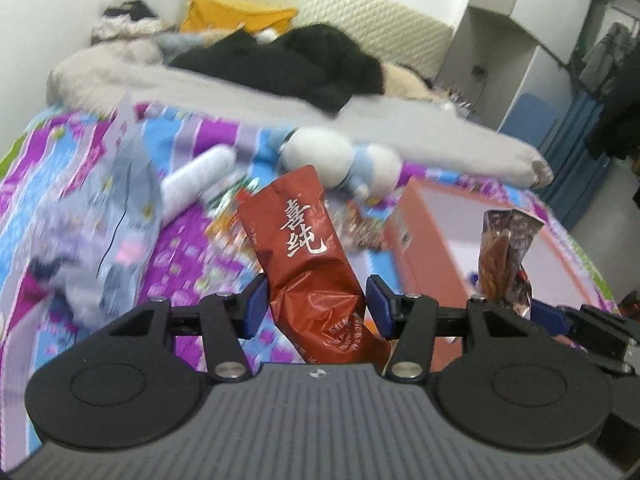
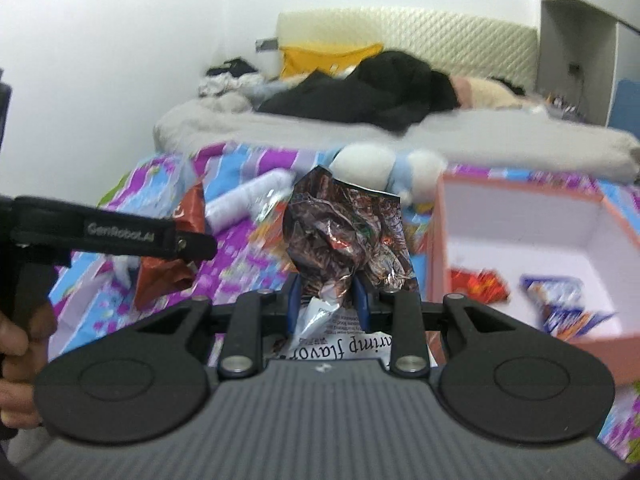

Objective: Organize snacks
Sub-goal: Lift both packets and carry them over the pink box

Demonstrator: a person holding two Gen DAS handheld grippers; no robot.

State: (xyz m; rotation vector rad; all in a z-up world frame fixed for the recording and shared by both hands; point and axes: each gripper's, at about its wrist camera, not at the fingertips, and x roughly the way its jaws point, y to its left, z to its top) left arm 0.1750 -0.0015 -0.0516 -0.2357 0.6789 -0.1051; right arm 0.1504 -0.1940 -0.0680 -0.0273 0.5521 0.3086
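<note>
The left gripper (image 1: 316, 304) has its blue fingers (image 1: 256, 304) pinching a red pouch (image 1: 308, 256) with white script, which stands upright between them, its top above the pads and its crumpled lower end running down behind the gripper body. The right gripper (image 2: 327, 300) has its fingers (image 2: 362, 300) drawn close and pinching a crinkled dark foil packet (image 2: 348, 232); the foil fans out above the pads, and a white panel with print reading "flavor" hangs below them. In the left wrist view that same foil packet shows at the right, standing up beside the left gripper. In the right wrist view the left gripper's black strap (image 2: 116, 232) crosses at the left with the red pouch partly behind it, and a hand (image 2: 16, 364) grips a handle at the frame's edge.

Both packets are held up above a bed covered by a purple and blue patterned sheet (image 1: 188, 256). To the right sits an open pink box (image 2: 520, 200) with white inside walls; a red packet (image 2: 480, 284) and a blue and white packet (image 2: 560, 300) lie on its floor. More snack wrappers (image 1: 228, 216) lie on the sheet just beyond the red pouch, blurred, along with a white roll (image 1: 196, 180) and a pale blue bag (image 1: 108, 224) at the left. A white and blue plush toy (image 1: 340, 160) rests past them. Farther back lie a grey duvet (image 1: 240, 92), a black garment (image 1: 288, 60) and a yellow pillow (image 1: 236, 14) against a quilted headboard (image 1: 360, 12)
</note>
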